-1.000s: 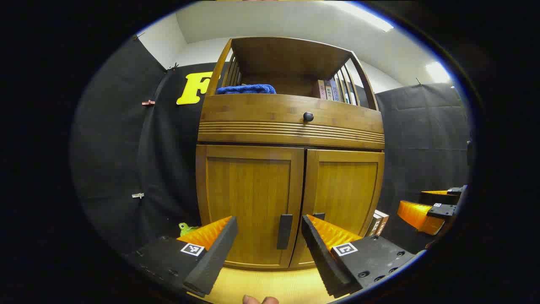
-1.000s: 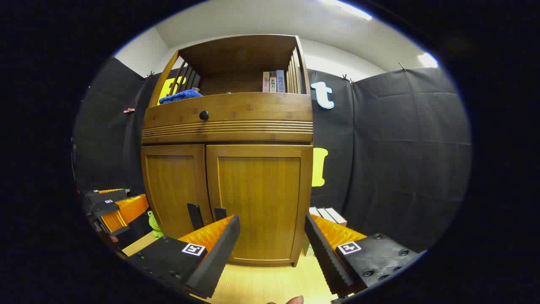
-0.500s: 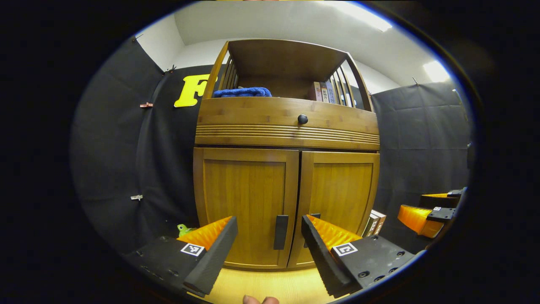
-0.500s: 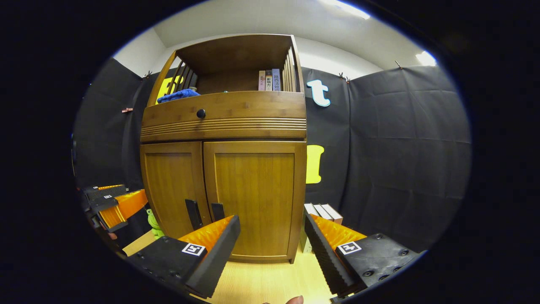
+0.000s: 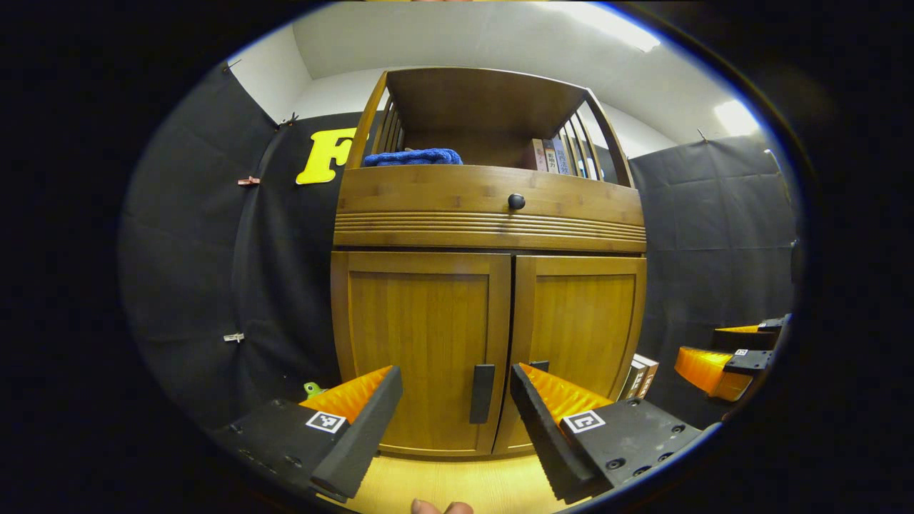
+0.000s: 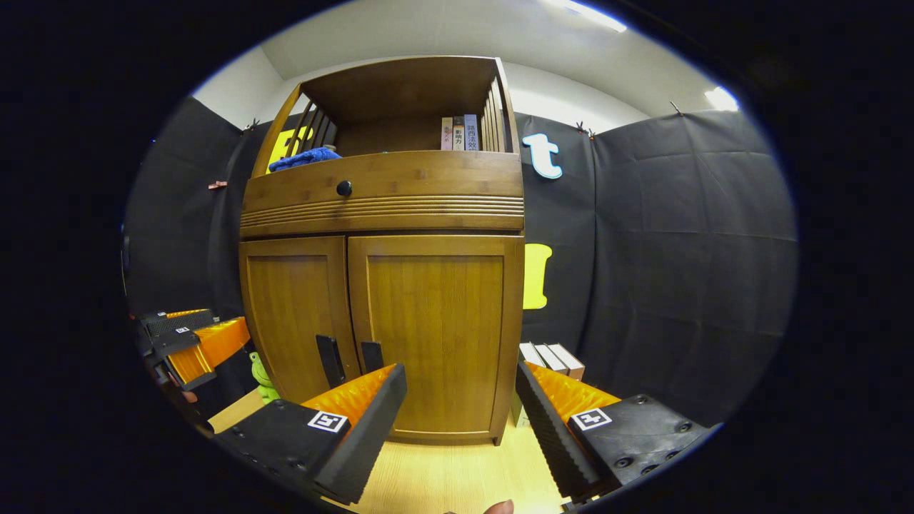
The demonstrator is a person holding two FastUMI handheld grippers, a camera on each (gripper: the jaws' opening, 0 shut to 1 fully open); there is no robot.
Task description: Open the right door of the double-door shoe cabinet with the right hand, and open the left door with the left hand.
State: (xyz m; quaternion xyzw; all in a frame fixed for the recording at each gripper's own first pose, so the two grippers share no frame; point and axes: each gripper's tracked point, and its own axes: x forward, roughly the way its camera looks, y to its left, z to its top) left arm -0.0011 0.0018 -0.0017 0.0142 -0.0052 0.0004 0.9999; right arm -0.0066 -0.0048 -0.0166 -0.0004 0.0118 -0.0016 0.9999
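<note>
Little change over the last second: slight view drift only. Both brown wooden cabinet doors point(image 5: 428, 343) point(image 6: 439, 335) stay closed. Left tool point(image 5: 453, 421) and right tool point(image 6: 457, 421) wide open, empty, short of the black handles point(image 5: 481, 392).

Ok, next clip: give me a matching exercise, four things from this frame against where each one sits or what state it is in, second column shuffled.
Things:
1. blue towel
2. books
3. green toy
4. right door

Places or states:
A. on the floor by the cabinet's left side
B. shut
C. left end of the open top shelf
D. upright at the right end of the top shelf

Pairs: 1-C, 2-D, 3-A, 4-B
</note>
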